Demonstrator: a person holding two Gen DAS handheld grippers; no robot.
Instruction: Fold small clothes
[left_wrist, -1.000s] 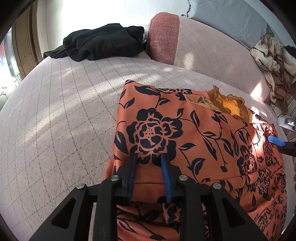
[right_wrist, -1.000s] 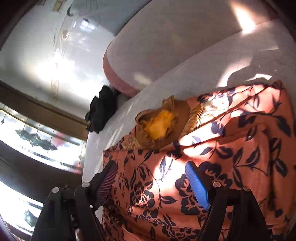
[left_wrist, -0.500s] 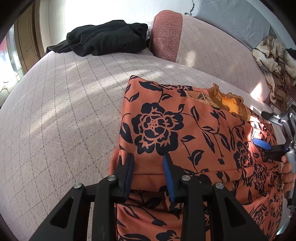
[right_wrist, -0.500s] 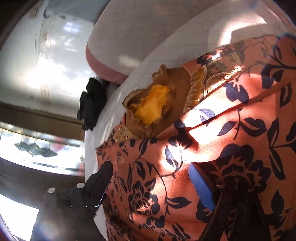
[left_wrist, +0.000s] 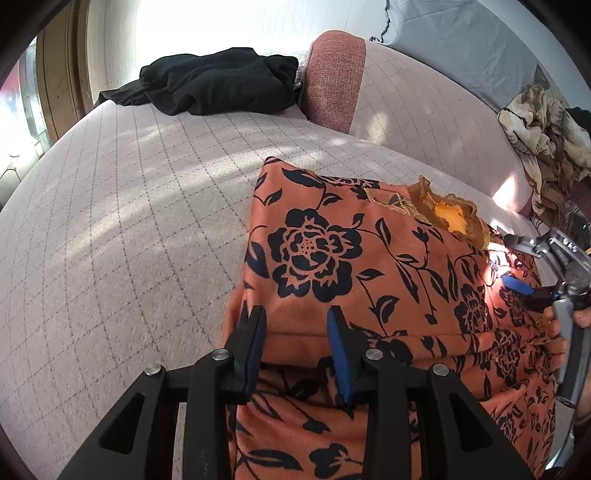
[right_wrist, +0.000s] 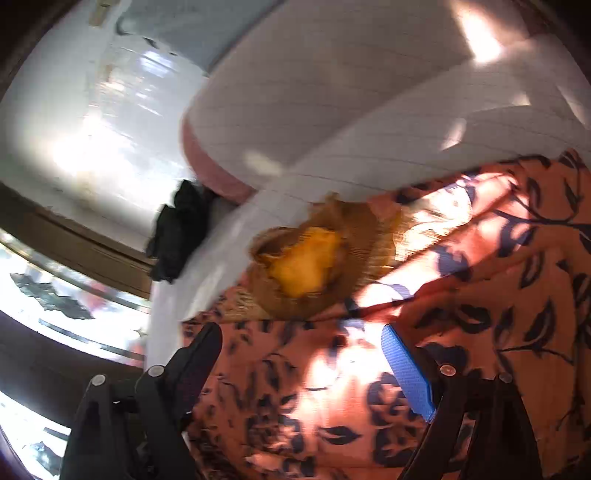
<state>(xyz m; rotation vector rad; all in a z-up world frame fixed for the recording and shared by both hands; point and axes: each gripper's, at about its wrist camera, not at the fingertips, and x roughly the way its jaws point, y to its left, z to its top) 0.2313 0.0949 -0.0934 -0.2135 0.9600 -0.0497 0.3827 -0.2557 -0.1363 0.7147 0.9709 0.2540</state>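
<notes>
An orange garment with black flowers (left_wrist: 369, 273) lies on the pale quilted sofa seat (left_wrist: 129, 221), folded over itself, with a brown and yellow collar (left_wrist: 447, 214) at its far side. It also shows in the right wrist view (right_wrist: 461, 314), with the collar (right_wrist: 310, 262) ahead. My left gripper (left_wrist: 295, 328) is open, its jaws over the near fold edge at the garment's left side. My right gripper (right_wrist: 303, 354) is open over the garment near the collar; it also shows in the left wrist view (left_wrist: 517, 284), at the right edge. The right wrist view is blurred.
A black garment (left_wrist: 221, 85) lies at the far end of the seat beside a pink armrest (left_wrist: 332, 77). A patterned cloth heap (left_wrist: 546, 133) sits at the far right. The sofa back (left_wrist: 424, 110) runs behind. A window and wooden frame (left_wrist: 59, 74) stand at the left.
My left gripper's jaws have opened wider over the fold edge. My right gripper has drawn back from the garment, and its view has swung and blurred.
</notes>
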